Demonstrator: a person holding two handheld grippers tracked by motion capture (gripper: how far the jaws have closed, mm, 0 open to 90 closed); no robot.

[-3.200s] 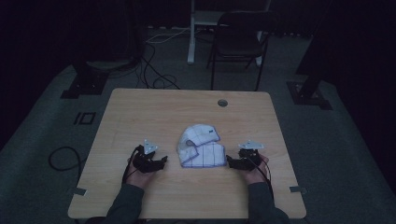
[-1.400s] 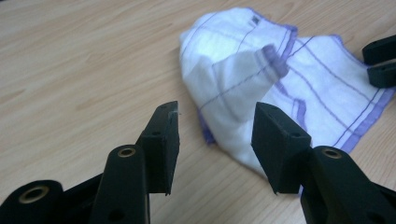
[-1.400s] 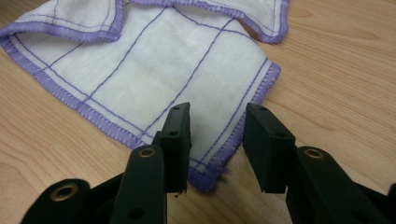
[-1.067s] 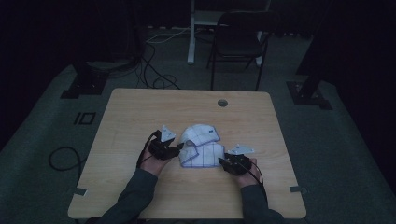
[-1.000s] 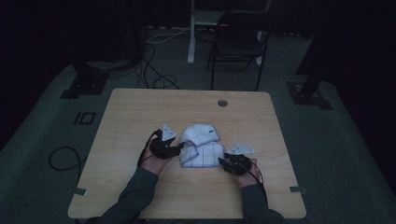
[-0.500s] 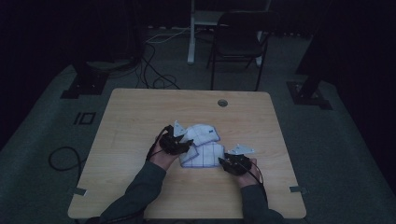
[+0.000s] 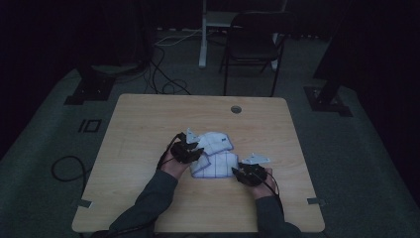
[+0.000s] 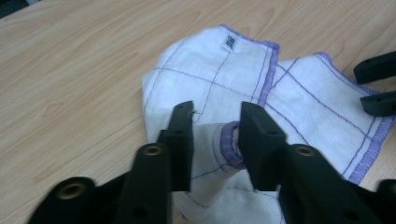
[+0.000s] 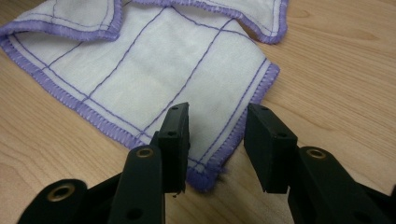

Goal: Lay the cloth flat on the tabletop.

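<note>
Change: left gripper point(image 7: 194, 151) has been travelling from the table's left side onto the white cloth point(image 7: 213, 157); its jaws have just been closing around a raised fold.
Cloth position: lying near the middle of the wooden table point(image 7: 148, 124), between both grippers.
Cloth direction: folded unevenly, its long axis running from the far-left label corner toward the near-right purple-stitched corner point(image 9: 205, 179).
Left jaws: standing partly apart, with a hemmed fold point(image 8: 219, 144) rising between them; whether the pads are pressing it, I cannot tell.
Right gripper point(image 9: 212, 140): jaws gaping wide, straddling the near corner without pinching it.
Edges: purple hem lying flat on the wood.
Open room: bare wood stretching widely on every side.
</note>
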